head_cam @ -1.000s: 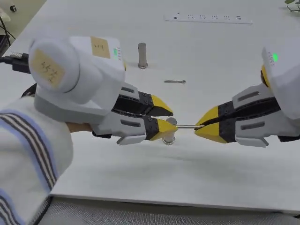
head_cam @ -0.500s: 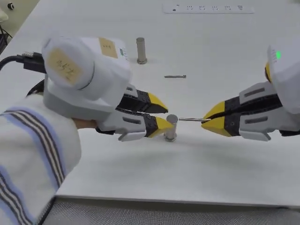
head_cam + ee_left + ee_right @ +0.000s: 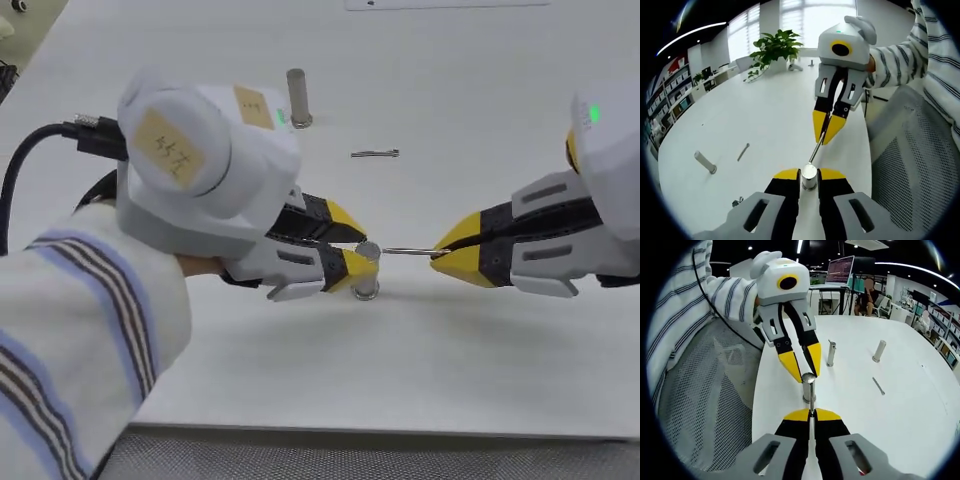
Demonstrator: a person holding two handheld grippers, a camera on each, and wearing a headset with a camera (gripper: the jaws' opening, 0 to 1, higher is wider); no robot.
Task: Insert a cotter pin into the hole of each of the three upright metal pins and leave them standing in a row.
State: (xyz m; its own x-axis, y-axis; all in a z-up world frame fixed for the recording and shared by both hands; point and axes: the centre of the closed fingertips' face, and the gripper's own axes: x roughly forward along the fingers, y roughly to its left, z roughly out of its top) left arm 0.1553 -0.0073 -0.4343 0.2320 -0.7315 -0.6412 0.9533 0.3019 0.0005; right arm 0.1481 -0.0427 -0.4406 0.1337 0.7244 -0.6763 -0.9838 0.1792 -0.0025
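Note:
An upright metal pin (image 3: 366, 278) stands near the table's front edge, and my left gripper (image 3: 364, 254) is shut on its sides. In the left gripper view my yellow tips (image 3: 809, 174) flank this pin (image 3: 809, 178). From the right, my right gripper (image 3: 437, 255) is shut on a thin cotter pin (image 3: 405, 250), held level with its free end touching the pin's top. The right gripper view shows the cotter pin (image 3: 811, 401) running from my tips (image 3: 811, 413) to the pin (image 3: 808, 388). A second upright pin (image 3: 296, 97) stands further back.
A loose cotter pin (image 3: 375, 153) lies flat on the white table (image 3: 480, 120) behind the work. In the right gripper view another upright pin (image 3: 830, 354) with something thin at its top stands just beyond the left gripper (image 3: 806, 375). Chairs and a person sit far off.
The head camera has shifted, so everything sits higher in view. The cotter pin's tip, a little right of the pin half a second ago, now touches its top.

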